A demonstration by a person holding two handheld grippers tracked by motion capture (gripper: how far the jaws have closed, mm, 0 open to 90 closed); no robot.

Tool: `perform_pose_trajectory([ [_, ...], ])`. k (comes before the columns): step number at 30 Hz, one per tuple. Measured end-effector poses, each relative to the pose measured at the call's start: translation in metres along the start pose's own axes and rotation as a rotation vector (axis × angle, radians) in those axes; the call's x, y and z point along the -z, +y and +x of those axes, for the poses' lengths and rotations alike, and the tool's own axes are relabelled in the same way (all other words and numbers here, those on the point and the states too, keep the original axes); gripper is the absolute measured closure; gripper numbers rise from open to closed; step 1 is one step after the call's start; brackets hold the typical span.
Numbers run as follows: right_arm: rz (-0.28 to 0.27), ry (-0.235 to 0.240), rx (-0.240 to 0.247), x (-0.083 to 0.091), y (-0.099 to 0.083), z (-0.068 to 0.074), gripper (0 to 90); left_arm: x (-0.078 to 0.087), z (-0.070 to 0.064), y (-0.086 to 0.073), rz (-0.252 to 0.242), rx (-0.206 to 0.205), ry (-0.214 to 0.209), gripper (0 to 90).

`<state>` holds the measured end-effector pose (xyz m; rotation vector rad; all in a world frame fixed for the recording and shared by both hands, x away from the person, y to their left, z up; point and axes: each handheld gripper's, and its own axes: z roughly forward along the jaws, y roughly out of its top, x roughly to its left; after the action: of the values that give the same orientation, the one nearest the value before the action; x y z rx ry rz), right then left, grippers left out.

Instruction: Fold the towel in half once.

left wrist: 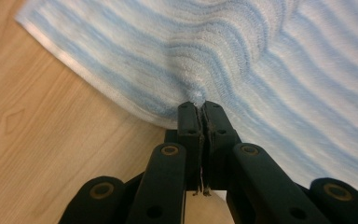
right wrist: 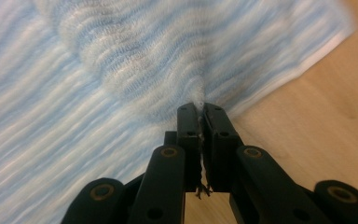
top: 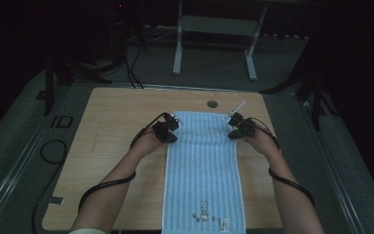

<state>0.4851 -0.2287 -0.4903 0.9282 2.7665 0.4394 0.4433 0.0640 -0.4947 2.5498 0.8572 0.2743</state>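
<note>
Towel is pinched at far corners by L gripper & R gripper, both clamped, long axis run toward person.

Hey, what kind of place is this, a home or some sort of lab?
Probably a lab or recording workspace, not a home: a bare wooden table on grey carpet, cables trailing across the floor, metal stand legs behind, and a striped towel pinched by two hand-held grippers.
</note>
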Motion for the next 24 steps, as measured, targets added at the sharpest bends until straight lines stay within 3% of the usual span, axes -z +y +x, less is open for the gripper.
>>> perform_pose_trajectory([
  [4,-0.052,-0.009,0.02,0.022,-0.007,0.012,85.8,0.019,-0.007,-0.005,-0.034,-0.007,0.002,86.8],
  [8,-0.086,0.018,0.024,0.04,-0.021,0.026,85.6,0.038,-0.023,-0.017,-0.068,-0.016,0.013,86.8],
  [13,-0.111,0.01,0.062,0.058,-0.04,0.054,85.6,0.057,-0.056,-0.039,-0.081,-0.093,-0.009,86.0],
  [19,-0.097,0.04,0.127,0.06,-0.069,0.097,85.4,0.067,-0.089,-0.07,-0.062,-0.147,-0.055,85.9],
  [24,-0.081,0.073,0.149,0.054,-0.091,0.124,84.9,0.059,-0.111,-0.093,-0.03,-0.166,-0.083,85.0],
])
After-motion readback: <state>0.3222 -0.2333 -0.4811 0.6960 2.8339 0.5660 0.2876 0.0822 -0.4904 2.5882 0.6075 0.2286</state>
